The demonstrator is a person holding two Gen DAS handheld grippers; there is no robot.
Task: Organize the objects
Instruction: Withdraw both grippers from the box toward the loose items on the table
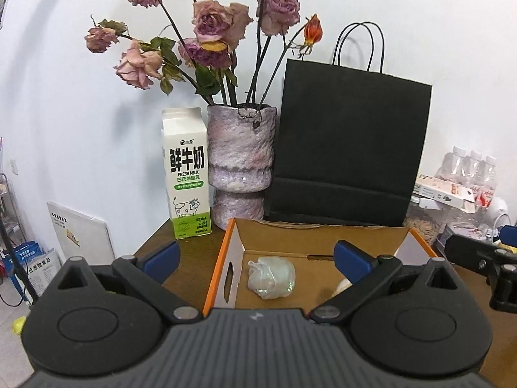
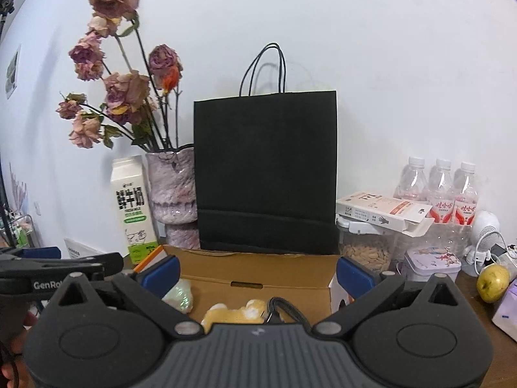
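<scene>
Cardboard box (image 1: 323,242) low centre holds a pearly wrapped lump (image 1: 271,277), perhaps plastic; milk carton (image 1: 187,174) reads "FRESH MILK". Left gripper (image 1: 257,257) and right gripper (image 2: 258,274) both spread, empty.

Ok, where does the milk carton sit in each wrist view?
Left wrist: milk carton stands left of centre, directly left of the vase.
Right wrist: milk carton is at lower left, again beside the vase.
Shared landmark: the black paper bag.

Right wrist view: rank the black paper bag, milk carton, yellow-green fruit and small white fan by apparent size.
Largest to smallest:
1. black paper bag
2. milk carton
3. and 4. yellow-green fruit and small white fan look about alike; fisheye edge distortion prevents ranking.
</scene>
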